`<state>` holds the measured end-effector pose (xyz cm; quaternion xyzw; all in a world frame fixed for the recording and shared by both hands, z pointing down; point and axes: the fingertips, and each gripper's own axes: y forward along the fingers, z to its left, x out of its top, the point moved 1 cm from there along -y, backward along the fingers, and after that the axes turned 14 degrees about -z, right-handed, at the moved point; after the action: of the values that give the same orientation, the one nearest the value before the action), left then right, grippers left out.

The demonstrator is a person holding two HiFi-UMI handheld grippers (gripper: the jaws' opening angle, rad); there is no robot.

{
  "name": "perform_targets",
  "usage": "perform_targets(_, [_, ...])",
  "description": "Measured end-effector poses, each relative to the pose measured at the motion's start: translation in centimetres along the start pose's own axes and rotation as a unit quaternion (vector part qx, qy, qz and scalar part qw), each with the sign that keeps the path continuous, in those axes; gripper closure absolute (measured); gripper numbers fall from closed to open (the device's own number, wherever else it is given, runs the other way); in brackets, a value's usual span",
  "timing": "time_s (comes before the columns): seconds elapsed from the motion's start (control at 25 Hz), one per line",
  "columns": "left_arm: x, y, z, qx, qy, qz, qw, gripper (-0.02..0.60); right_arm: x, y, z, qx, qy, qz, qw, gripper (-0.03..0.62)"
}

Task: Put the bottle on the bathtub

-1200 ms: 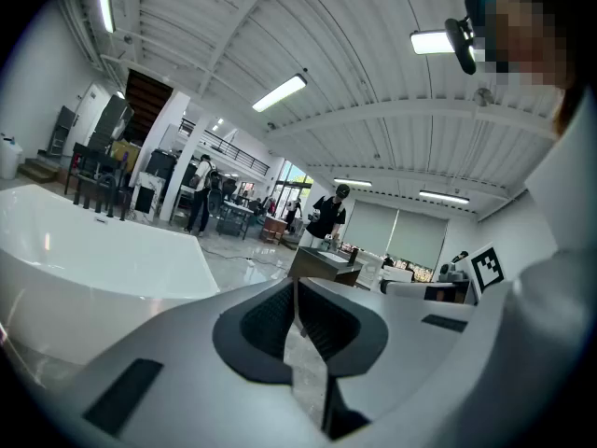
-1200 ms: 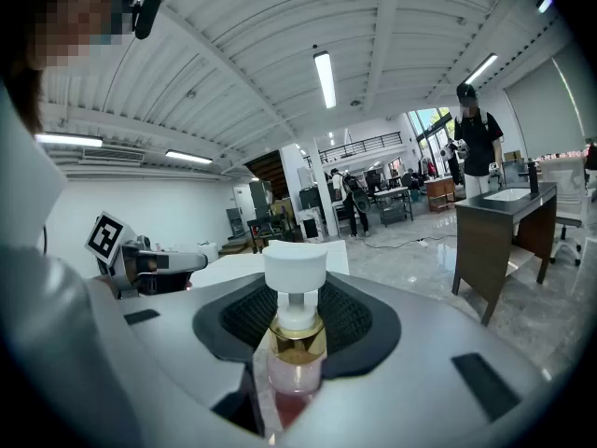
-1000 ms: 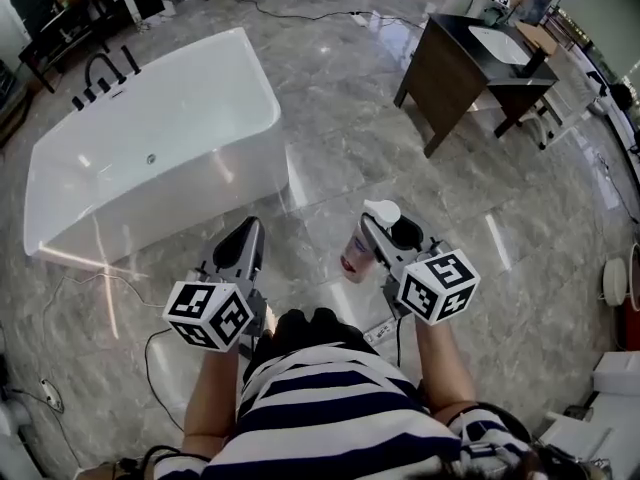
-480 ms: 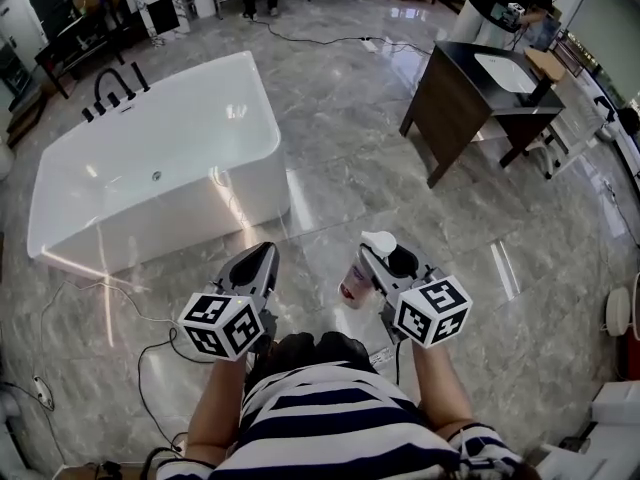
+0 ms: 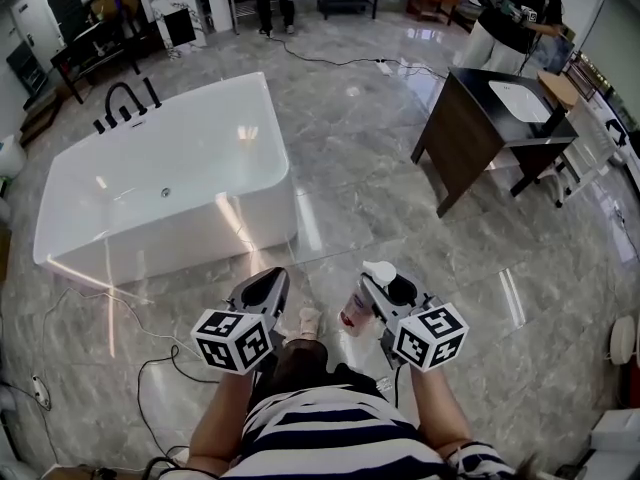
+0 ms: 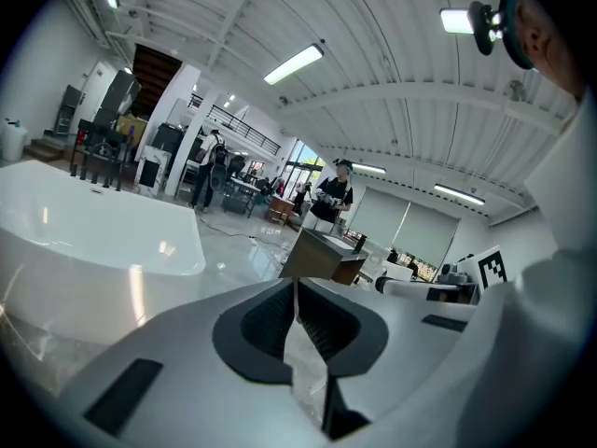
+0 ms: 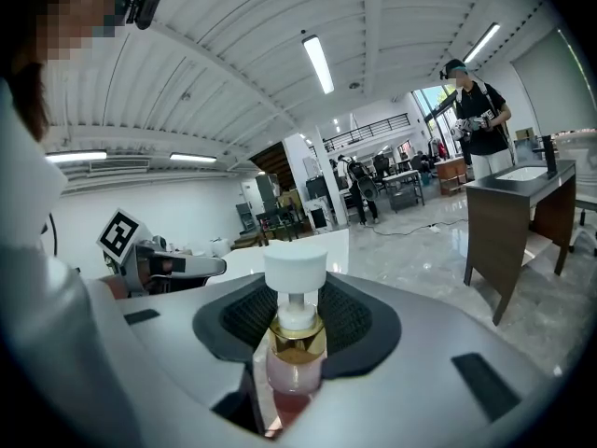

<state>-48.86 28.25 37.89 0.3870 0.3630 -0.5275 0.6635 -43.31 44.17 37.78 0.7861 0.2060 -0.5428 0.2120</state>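
The bottle [image 5: 357, 304] is a pink pump bottle with a gold collar and a white pump head. It is clamped between the jaws of my right gripper [image 5: 380, 280], above the grey marble floor. In the right gripper view the bottle [image 7: 296, 351] stands upright between the dark pads [image 7: 350, 320]. My left gripper [image 5: 268, 280] is beside it, shut and holding nothing, and its pads [image 6: 317, 320] meet at the tips. The white bathtub [image 5: 170, 183] stands on the floor ahead and to the left of both grippers, and also shows in the left gripper view [image 6: 84, 236].
A black faucet [image 5: 125, 103] rises at the tub's far left end. A dark wooden vanity [image 5: 480, 133] with a white basin stands ahead to the right, with a person [image 5: 510, 18] behind it. Cables [image 5: 150, 363] trail over the floor at the lower left. My shoe [image 5: 308, 320] shows between the grippers.
Both grippers have travelled forward over the floor towards the bathtub, which now sits lower and nearer in the head view. The bottle stays gripped in the right gripper.
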Motion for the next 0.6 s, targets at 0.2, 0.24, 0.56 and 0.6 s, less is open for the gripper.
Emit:
perform_targets(0.2, [0.7,3.5,0.9,-0.013,0.001,0.001,0.9999,0.555,1.4,2.7,-1.4,0.004,-0.010,-0.003,1.000,0.441])
perform_targets(0.24, [0.9,4.3,1.1,-0.014,0.004,0.003,0.9999,0.555,1.8,3.3,-1.8,0.004,-0.011,-0.005,1.000,0.441])
perform_targets(0.56, [3.7,11.1,4.9,-0.018,0.027,0.009,0.9994,0.555,4.8,10.1,-5.4,0.011,-0.020,-0.010,1.000,0.441])
perform_targets(0.6, [3.9,11.7,5.6,-0.017,0.027,0.009,0.9995,0.555,4.9,11.0,-5.8,0.011,-0.023,-0.010,1.000,0.441])
